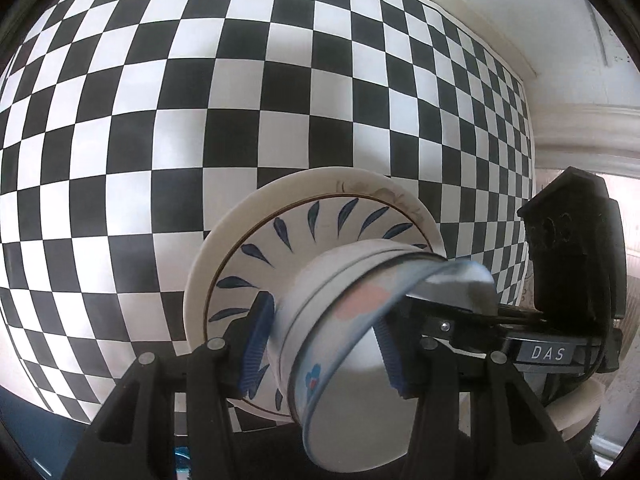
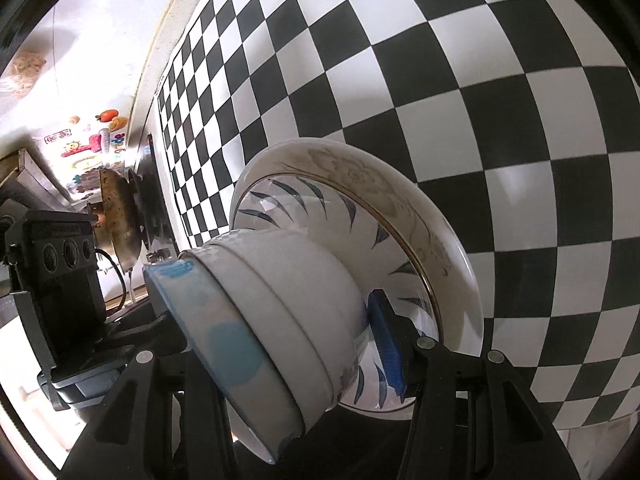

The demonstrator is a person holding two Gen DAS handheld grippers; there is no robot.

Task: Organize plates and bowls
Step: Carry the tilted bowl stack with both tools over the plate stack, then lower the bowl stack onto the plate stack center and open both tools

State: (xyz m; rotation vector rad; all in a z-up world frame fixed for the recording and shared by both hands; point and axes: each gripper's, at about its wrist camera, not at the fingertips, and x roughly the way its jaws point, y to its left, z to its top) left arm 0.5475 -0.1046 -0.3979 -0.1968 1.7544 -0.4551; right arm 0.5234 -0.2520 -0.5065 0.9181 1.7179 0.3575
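My left gripper (image 1: 324, 344) and my right gripper (image 2: 308, 344) each clamp the same stack of crockery from opposite sides, blue ribbed pads pressing on the bowl walls, so both are held part-way closed on the load. The stack consists of a cream plate (image 1: 224, 236) with a faint floral rim and a thin gold line, a blue-leaf bowl (image 1: 288, 232) nested in it, and two smaller white bowls (image 1: 332, 276) seated inside that, the top one (image 2: 224, 336) rimmed in blue with pastel patches. All pieces are glazed, smooth and round. The stack sits over a black-and-white checkered tablecloth (image 1: 160, 120); whether it rests on the cloth or is lifted clear, I cannot tell. The left wrist view shows the opposite gripper body (image 1: 576, 264) marked DAS, plus a white wall moulding. The right wrist view alone shows a metal pan (image 2: 120, 220) and coloured stickers (image 2: 96, 136) beyond the table edge.
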